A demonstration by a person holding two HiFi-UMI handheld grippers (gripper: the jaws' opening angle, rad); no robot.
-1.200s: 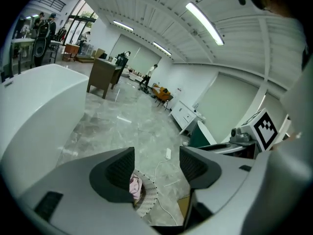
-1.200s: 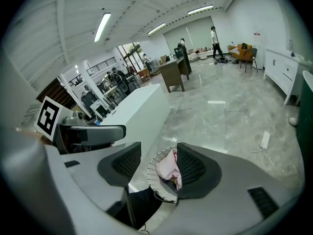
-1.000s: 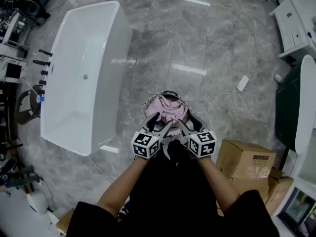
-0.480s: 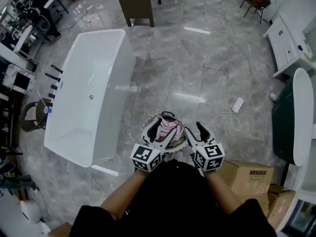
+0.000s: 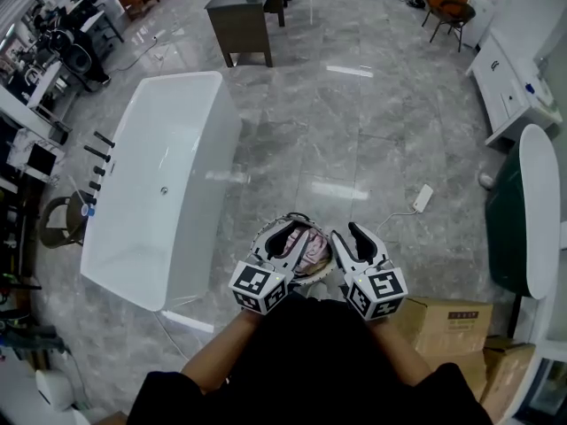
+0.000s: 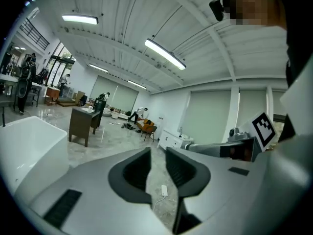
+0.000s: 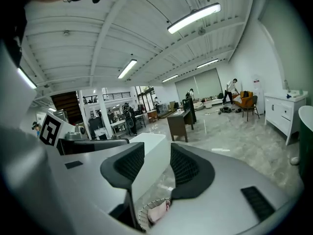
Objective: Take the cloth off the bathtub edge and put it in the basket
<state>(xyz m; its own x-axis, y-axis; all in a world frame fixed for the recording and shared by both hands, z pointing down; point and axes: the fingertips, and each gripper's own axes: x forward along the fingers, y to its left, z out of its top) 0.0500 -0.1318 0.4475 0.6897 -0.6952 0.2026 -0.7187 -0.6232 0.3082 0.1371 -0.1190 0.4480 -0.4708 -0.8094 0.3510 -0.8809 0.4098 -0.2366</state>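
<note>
Left hand-held gripper [image 5: 291,235] and right hand-held gripper [image 5: 348,235] just lifted off the basket [image 5: 294,216], jaws closing on nothing. Pink cloth [image 5: 312,245] stays inside, so basically done.

Basket and cloth half hidden
The left gripper [image 5: 291,233] and right gripper [image 5: 347,235], jaws closing on nothing, cover the basket's [image 5: 262,234] near side and most of the pink cloth [image 5: 312,243] inside; well right of the basket, the picture's edge cuts the dark green tub [image 5: 507,220].
</note>
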